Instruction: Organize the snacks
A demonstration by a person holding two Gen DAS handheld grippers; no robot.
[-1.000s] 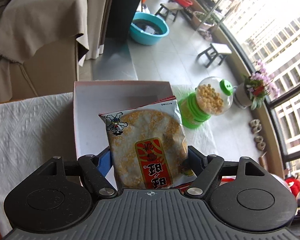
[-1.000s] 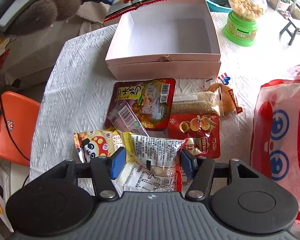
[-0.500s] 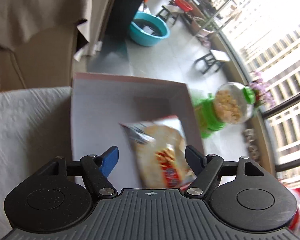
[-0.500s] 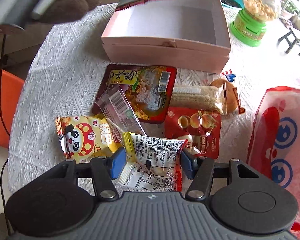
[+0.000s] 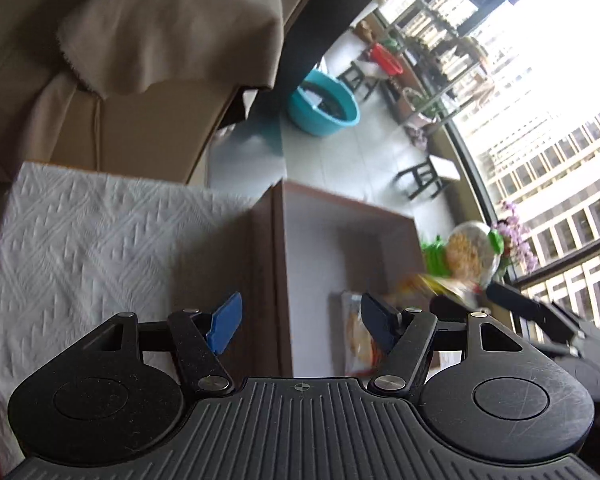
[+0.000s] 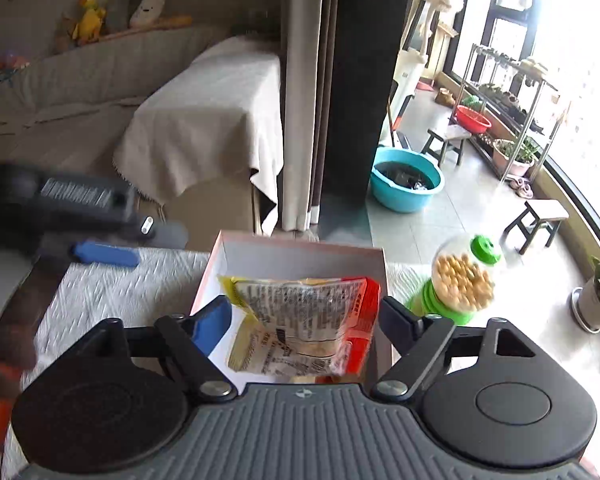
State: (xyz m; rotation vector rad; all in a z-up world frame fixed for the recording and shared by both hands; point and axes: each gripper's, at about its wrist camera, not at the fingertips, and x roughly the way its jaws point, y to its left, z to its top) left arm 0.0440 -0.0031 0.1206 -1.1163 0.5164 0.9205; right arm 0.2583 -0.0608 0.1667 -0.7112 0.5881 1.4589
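1. Yellow-and-red snack packet (image 6: pixel 300 328) hangs over the pink box (image 6: pixel 300 245), between the right gripper (image 6: pixel 305 316) fingers, which have just spread apart.
2. Rice-cracker packet (image 5: pixel 356 332) lies inside the box.
3. Left gripper (image 5: pixel 300 320) is spread and empty, jaws just narrowing, over the box's left wall.
4. Green candy dispenser (image 6: pixel 460 280) stands just right of the box.

Teal basin (image 6: pixel 406 185) on floor; stool (image 6: pixel 538 220) nearby; draped sofa (image 6: pixel 204 128).

Glossy plastic snack packet (image 6: pixel 300 320), matt cardboard box (image 6: pixel 300 250)
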